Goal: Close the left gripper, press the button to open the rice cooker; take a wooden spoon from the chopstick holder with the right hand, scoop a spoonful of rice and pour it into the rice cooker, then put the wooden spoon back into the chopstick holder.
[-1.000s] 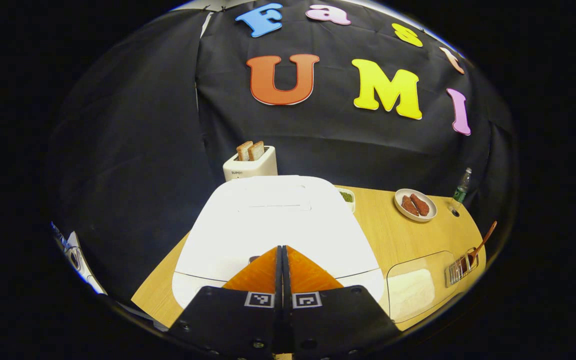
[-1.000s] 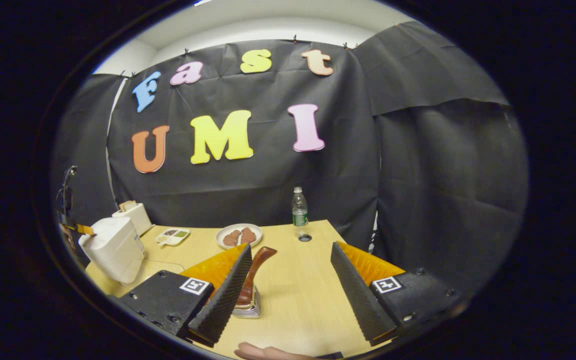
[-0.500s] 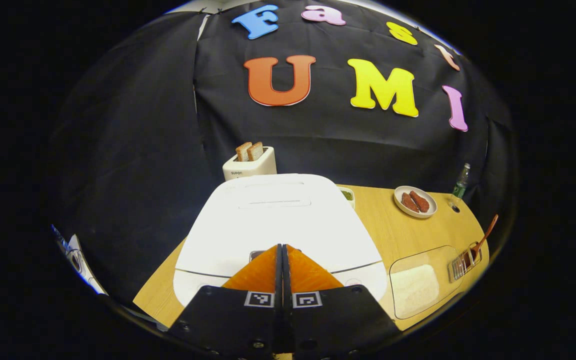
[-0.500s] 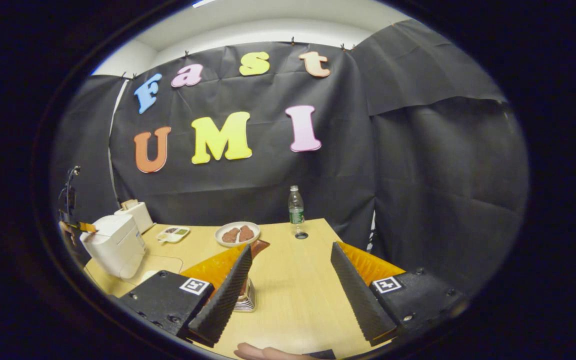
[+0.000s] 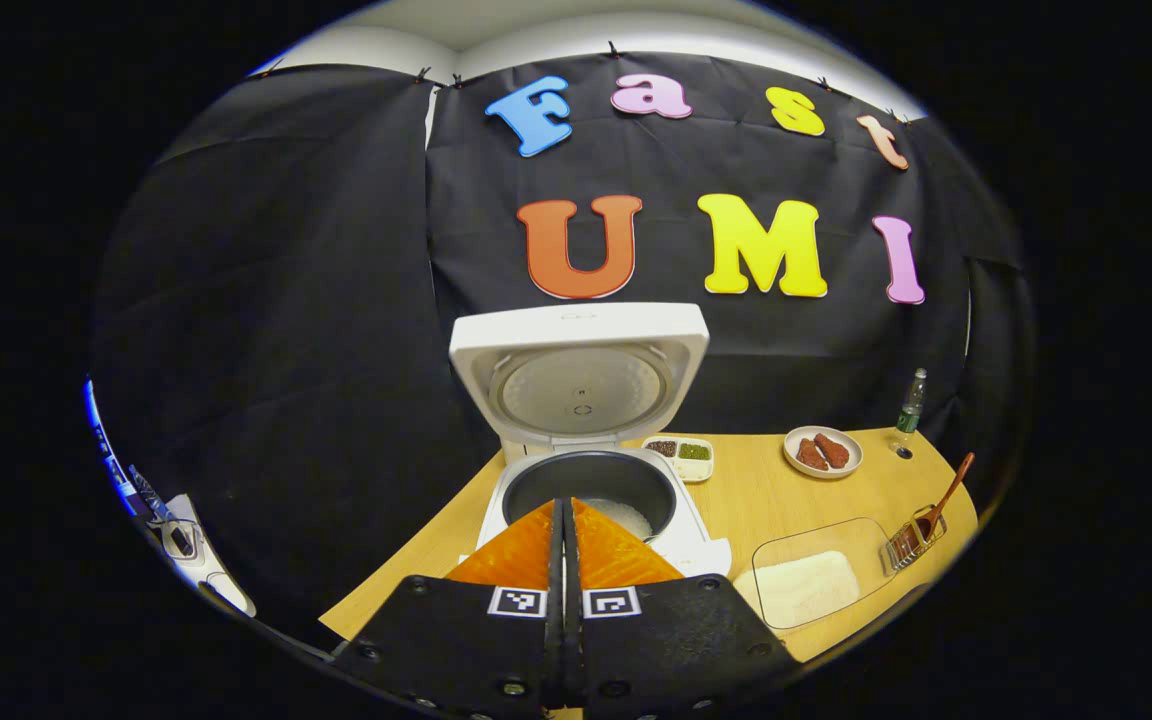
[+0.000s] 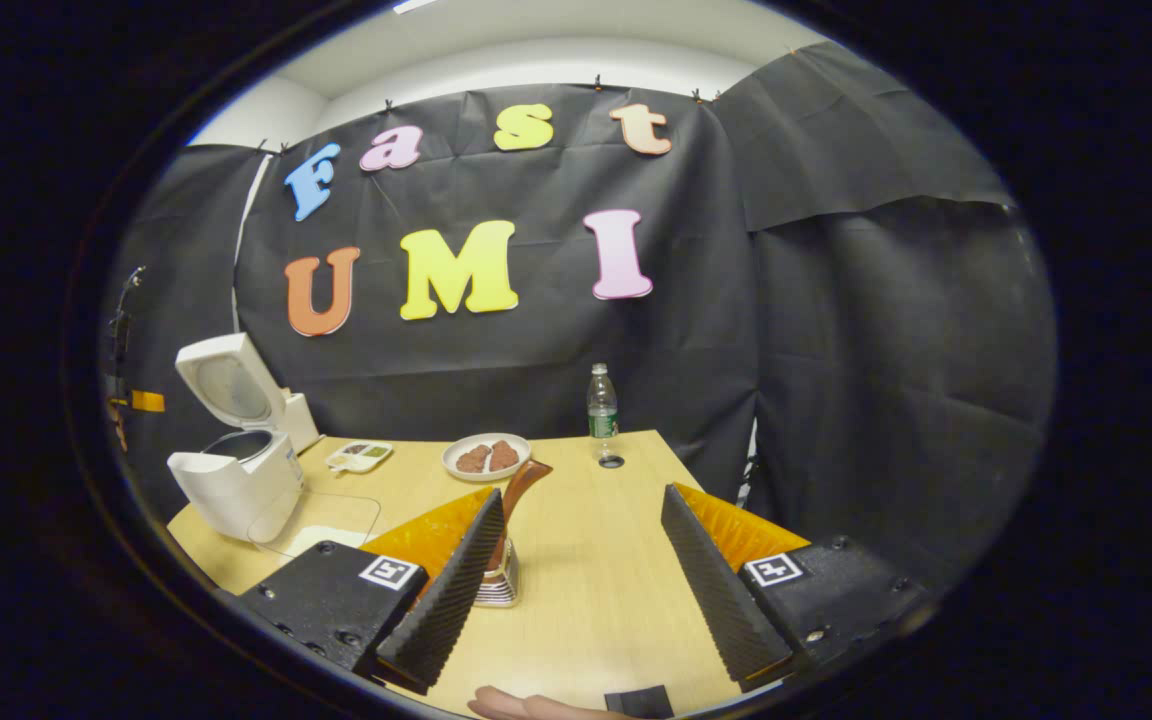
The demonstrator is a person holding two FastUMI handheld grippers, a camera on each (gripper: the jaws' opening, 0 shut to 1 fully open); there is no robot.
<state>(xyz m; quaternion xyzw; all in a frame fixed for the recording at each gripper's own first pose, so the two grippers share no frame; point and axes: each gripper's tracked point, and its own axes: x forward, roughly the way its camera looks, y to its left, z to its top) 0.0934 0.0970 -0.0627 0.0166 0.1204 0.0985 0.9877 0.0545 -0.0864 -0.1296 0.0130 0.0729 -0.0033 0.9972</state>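
Observation:
The white rice cooker (image 5: 591, 470) (image 6: 236, 480) stands with its lid (image 5: 581, 375) swung upright, and the dark inner pot holds a little rice. My left gripper (image 5: 563, 505) is shut with nothing in it, just in front of the pot's front rim. A wooden spoon (image 5: 948, 493) (image 6: 516, 490) leans in the wire chopstick holder (image 5: 914, 545) (image 6: 498, 585). A clear tray of rice (image 5: 806, 585) (image 6: 316, 520) lies beside the cooker. My right gripper (image 6: 581, 520) is open, the spoon handle just beyond its left finger (image 6: 451, 590).
At the back of the wooden table (image 6: 586, 590) are a plate of brown food (image 5: 822, 452) (image 6: 485, 457), a small divided dish (image 5: 681, 455) (image 6: 358, 456) and a plastic bottle (image 5: 908, 410) (image 6: 601, 410). A fingertip (image 6: 526, 705) shows at the bottom edge.
The cooker's lid has sprung from closed to upright, baring the pot. My left gripper has drawn back and up from the lid. The right gripper has barely shifted.

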